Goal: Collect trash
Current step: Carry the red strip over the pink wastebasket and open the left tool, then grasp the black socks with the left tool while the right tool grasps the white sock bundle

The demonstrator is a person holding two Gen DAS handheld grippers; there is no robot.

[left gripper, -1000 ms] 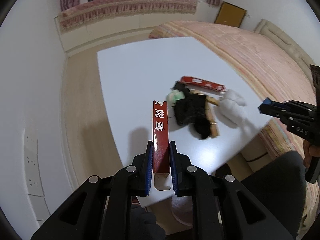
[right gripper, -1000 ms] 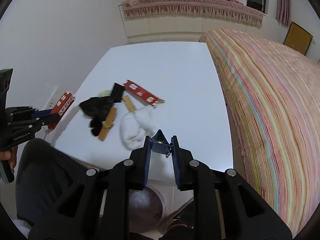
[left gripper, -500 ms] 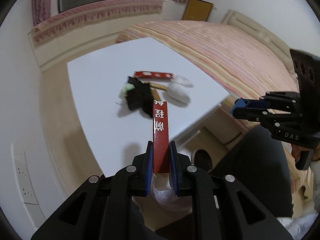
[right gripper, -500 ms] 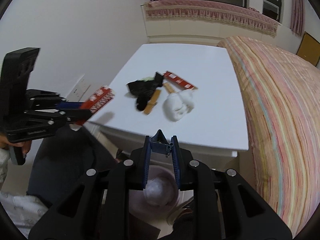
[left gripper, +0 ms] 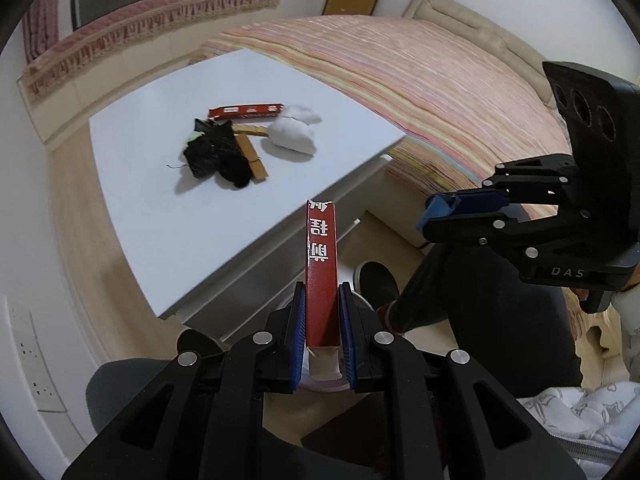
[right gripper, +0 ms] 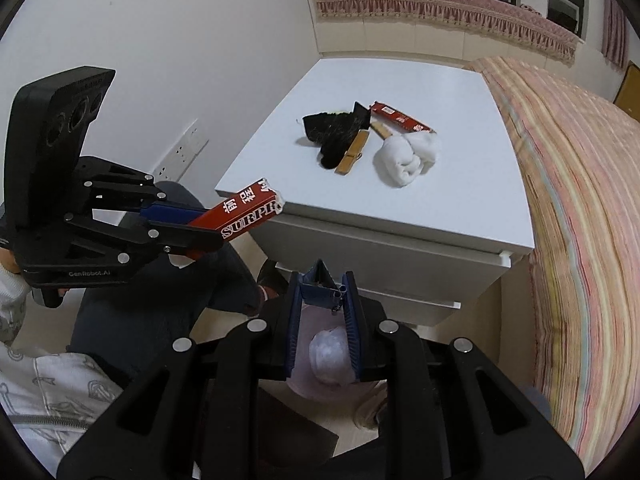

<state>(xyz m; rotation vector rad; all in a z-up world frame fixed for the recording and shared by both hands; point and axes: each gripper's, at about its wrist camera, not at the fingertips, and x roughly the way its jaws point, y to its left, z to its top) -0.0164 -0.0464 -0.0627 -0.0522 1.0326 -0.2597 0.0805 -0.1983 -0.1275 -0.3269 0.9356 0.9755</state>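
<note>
My left gripper [left gripper: 321,320] is shut on a long red carton [left gripper: 321,264] with white lettering, held off the front edge of the white bedside table [left gripper: 160,220]. The right wrist view shows the same carton [right gripper: 248,210] sticking out of the left gripper [right gripper: 180,220]. My right gripper [right gripper: 322,308] is shut on a small blue binder clip [right gripper: 322,290]. Directly below it is a lilac-lined bin [right gripper: 304,384] with a white wad inside. On the table lie another red carton [left gripper: 246,111], black scraps [left gripper: 212,152], wooden clothespins [left gripper: 252,156] and a white crumpled wad [left gripper: 292,136].
A bed with a striped cover [left gripper: 440,100] runs along the table's right side. A person's dark trouser leg [left gripper: 480,300] and a shoe [left gripper: 374,280] are near the bin. Wall sockets [left gripper: 28,344] are on the left wall.
Both grippers have drawn back from over the table to beyond its front edge, each keeping its item. The trash pile now looks farther off, and the bin has come into view under the grippers.
</note>
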